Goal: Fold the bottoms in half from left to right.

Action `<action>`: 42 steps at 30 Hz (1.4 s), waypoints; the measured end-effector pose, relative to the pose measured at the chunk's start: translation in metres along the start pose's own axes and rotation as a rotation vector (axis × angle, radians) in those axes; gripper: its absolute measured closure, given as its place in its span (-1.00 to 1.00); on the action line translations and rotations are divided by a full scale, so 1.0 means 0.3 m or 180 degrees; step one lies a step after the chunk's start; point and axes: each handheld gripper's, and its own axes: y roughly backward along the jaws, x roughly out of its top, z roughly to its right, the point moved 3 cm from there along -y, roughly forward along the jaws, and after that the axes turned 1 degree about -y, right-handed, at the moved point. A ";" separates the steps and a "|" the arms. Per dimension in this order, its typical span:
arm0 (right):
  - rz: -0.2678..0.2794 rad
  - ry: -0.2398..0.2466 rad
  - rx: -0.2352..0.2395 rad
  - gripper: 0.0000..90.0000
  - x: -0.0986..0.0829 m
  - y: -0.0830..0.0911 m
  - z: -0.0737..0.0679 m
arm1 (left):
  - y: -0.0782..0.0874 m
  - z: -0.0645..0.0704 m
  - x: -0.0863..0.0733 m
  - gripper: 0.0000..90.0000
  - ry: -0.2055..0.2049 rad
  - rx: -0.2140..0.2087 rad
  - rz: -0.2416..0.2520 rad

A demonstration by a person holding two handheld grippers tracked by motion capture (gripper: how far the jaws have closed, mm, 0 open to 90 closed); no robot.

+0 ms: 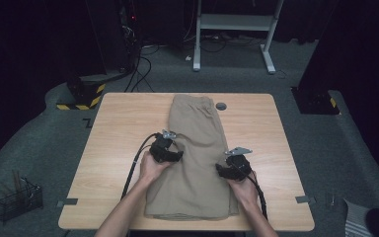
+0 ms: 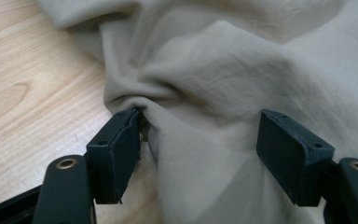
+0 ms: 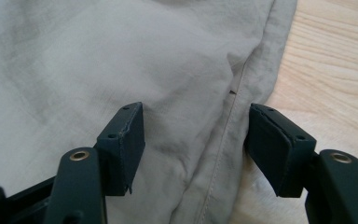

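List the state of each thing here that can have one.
Khaki shorts: folded lengthwise, flat on the table, left edge bunched.
Left gripper: open, jaws astride a bunched fold.
Right gripper: open, jaws astride the side seam.

The bench [image 1: 256, 128] is light wood with rounded corners and a small dark round cap [image 1: 221, 106] near its far edge. It stands on grey carpet [image 1: 44, 143]. Beyond the bench stands a white metal desk frame [image 1: 234, 29]; left of that, black cables [image 1: 145, 64] trail over the floor by a yellow-and-black striped base [image 1: 81, 98]. A black wire basket [image 1: 17, 200] sits left of the bench's near corner. The surroundings are dark.
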 end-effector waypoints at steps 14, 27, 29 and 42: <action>-0.0016 -0.0003 -0.0010 -0.25 -0.036 0.031 -0.016 | 0.137 0.010 -0.170 -0.46 0.0086 0.0052 0.0015; 0.0049 0.0070 0.0036 0.25 -0.020 0.020 -0.034 | 0.142 0.077 -0.188 0.02 -0.0142 0.0138 0.0150; 0.0067 0.0101 0.0065 0.38 -0.023 0.022 -0.040 | 0.145 0.083 -0.187 0.14 -0.0149 0.0129 0.0139; 0.0178 0.0284 0.0200 0.93 -0.040 0.028 -0.067 | 0.146 0.105 -0.189 0.83 -0.0248 -0.0078 0.0174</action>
